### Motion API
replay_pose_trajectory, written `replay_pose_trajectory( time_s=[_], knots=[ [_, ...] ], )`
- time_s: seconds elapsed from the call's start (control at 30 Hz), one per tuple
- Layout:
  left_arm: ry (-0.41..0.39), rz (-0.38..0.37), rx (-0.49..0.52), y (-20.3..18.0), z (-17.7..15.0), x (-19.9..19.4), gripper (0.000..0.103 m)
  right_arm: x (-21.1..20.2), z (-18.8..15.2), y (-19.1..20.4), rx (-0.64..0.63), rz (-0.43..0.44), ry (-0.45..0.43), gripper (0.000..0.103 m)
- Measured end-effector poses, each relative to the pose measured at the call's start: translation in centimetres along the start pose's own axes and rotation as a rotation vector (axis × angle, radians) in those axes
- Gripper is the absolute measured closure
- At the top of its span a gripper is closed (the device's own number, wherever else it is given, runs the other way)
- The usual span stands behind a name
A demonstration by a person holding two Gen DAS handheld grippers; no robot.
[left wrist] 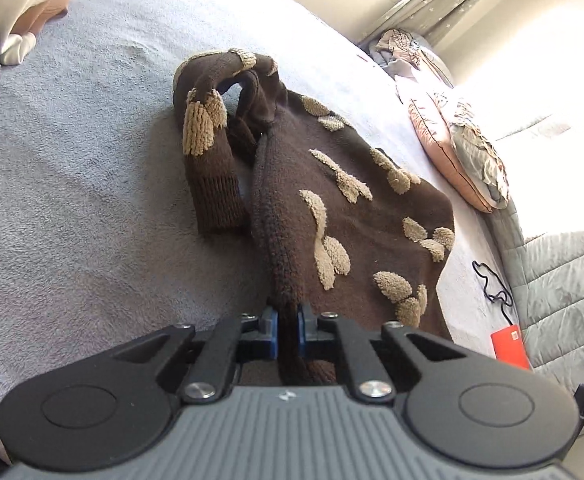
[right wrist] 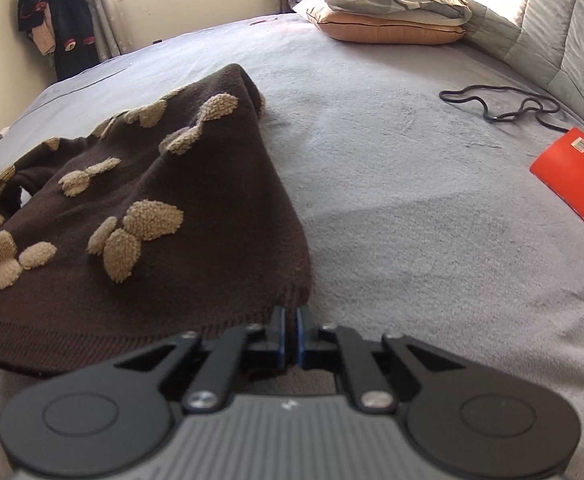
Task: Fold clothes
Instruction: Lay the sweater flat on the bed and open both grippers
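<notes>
A dark brown knit sweater (left wrist: 356, 216) with tan fuzzy leaf patches lies on a grey blanket-covered bed (left wrist: 71, 184). Its sleeve (left wrist: 211, 168) is bunched and looped at the far left of the body. My left gripper (left wrist: 287, 320) is shut on the sweater's hem edge, which rises between the blue pads. In the right wrist view the sweater (right wrist: 139, 216) spreads to the left, and my right gripper (right wrist: 290, 320) is shut on its near right hem corner, just above the bed (right wrist: 412, 220).
Stacked pillows (right wrist: 388, 12) lie at the bed's far end. A black cord (right wrist: 496, 106) and an orange-red box (right wrist: 580, 176) lie to the right, beside a grey quilted wall panel (right wrist: 552, 32). Dark clothes (right wrist: 59, 28) hang at the far left wall. A person's clothing (left wrist: 7, 8) shows top left.
</notes>
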State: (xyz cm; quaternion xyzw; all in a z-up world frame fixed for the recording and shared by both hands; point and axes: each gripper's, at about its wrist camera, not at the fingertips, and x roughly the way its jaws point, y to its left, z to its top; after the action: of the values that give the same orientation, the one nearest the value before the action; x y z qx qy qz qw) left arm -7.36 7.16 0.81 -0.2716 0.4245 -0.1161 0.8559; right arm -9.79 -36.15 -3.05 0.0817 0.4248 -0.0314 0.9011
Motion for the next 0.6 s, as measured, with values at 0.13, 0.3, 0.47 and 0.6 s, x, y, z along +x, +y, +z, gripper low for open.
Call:
replay_pose_trajectory(
  time_s=[0.13,0.3,0.47,0.6],
  knots=[
    [0.009,-0.007,0.024,0.6,-0.9,-1.2,0.095,-1.2,-1.3,-0.1,-0.032,0.019,0.014,0.097],
    [0.051,0.035,0.044,2.3,-2.5,-0.7,0.095,-1.0,-2.6,-0.5,-0.041,0.026,0.054,0.097],
    [0.133,0.085,0.005,4.7,-3.5,2.5,0.095,1.1,-3.2,-1.0,-0.018,0.008,0.115,0.096],
    [0.184,0.078,0.044,5.1,-3.2,3.7,0.088,1.9,-3.1,-0.7,-0.026,0.009,0.132,0.087]
  ],
)
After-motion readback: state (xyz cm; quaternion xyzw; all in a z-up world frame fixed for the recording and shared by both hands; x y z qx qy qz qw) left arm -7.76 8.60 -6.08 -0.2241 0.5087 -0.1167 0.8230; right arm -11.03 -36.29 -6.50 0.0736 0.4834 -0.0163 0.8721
